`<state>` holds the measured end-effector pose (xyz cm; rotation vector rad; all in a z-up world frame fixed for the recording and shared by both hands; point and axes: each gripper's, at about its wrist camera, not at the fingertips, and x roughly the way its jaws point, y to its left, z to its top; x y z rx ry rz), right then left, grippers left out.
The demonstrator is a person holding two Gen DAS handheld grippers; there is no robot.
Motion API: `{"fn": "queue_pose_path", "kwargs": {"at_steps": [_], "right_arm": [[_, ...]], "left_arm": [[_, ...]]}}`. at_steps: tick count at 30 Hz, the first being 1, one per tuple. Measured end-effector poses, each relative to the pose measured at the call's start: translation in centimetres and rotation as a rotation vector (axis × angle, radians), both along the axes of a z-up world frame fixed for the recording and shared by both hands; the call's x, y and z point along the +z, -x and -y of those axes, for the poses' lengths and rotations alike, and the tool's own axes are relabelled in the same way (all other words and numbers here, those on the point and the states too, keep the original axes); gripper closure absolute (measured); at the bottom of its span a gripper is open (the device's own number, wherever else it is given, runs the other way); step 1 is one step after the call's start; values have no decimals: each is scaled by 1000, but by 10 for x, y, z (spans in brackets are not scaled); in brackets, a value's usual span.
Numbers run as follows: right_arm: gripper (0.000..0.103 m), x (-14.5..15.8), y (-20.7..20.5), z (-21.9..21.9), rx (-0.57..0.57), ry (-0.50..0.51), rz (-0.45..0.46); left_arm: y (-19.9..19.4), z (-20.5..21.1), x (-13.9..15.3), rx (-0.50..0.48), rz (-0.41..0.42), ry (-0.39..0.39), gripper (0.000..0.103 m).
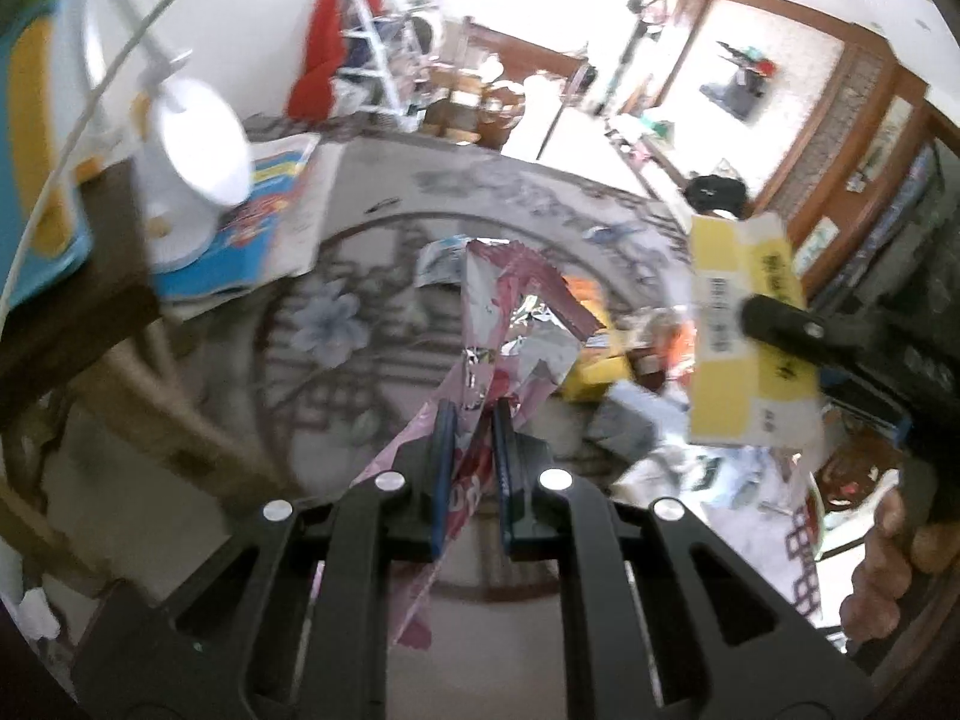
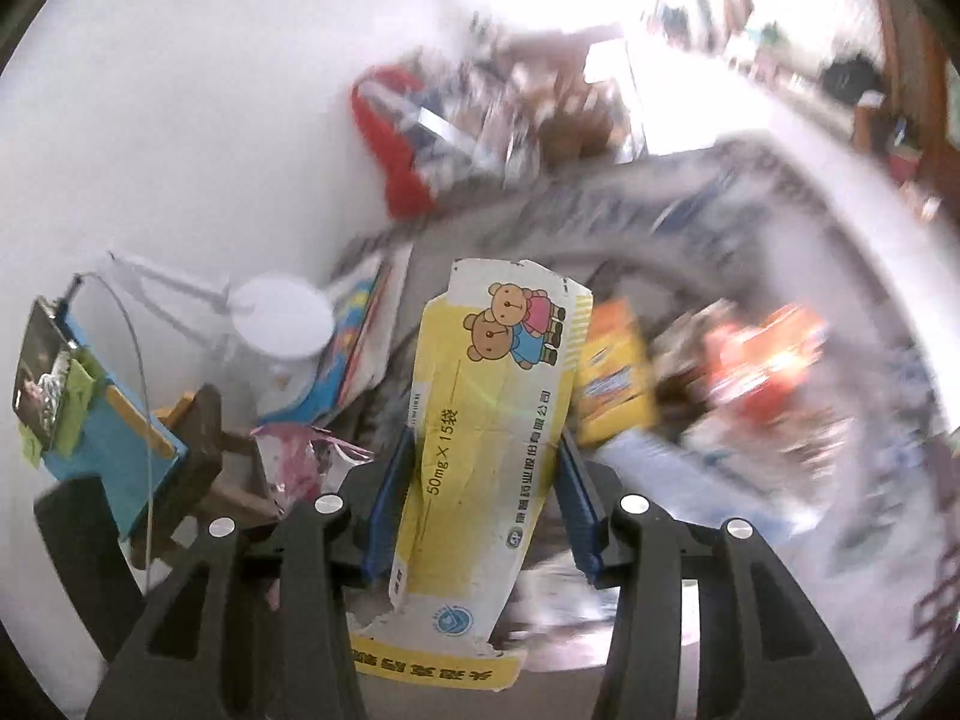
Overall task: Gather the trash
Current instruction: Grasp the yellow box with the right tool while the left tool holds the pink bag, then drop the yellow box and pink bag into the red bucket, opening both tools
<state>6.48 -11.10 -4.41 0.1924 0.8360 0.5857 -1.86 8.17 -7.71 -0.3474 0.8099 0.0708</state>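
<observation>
We've got both loads up over the patterned rug (image 1: 384,252) — left gripper (image 1: 471,420) clenched on the pink wrapper (image 1: 510,312), right gripper (image 2: 486,480) clamping the yellow box (image 2: 480,420) lengthwise along its fingers — trash pile (image 1: 630,360) lying ahead-right, nearer the right.

surface: patterned rug (image 1: 372,252) | on it: trash heap (image 1: 624,354); picture book (image 1: 270,222)

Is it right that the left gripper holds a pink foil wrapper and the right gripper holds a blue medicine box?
Not quite. The box in the right gripper is yellow, not blue, as the right wrist view shows. The left gripper does hold the pink foil wrapper.
</observation>
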Motion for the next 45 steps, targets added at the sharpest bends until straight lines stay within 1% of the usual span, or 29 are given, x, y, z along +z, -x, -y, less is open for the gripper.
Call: {"fn": "queue_pose_path", "kwargs": {"at_steps": [2,5,7,11,16,19,25,32,36,45], "right_arm": [[58,11,15,31,-56,-8,67],[57,13,29,67,-146,-17,118],[57,14,37,92,-203,0,143],[57,13,42,131,-276,24,153],[57,5,45,168,-341,33,145],[57,2,48,185,-357,51,150],[57,-1,46,222,-386,50,145],[57,-1,37,260,-379,73,153],[56,-3,32,282,-381,104,167],[56,-12,22,347,-428,89,143]], "left_arm": [[-6,14,5,-38,16,6,92],[-16,37,11,-100,32,5,92],[-21,51,13,-138,40,4,92],[-31,77,17,-199,50,4,92],[-35,109,20,-251,57,-7,92],[-40,127,19,-272,49,-11,92],[-48,165,17,-300,39,-21,92],[-57,214,18,-325,34,-27,92],[-65,245,17,-343,28,-30,92],[-76,306,16,-387,20,-41,92]]}}
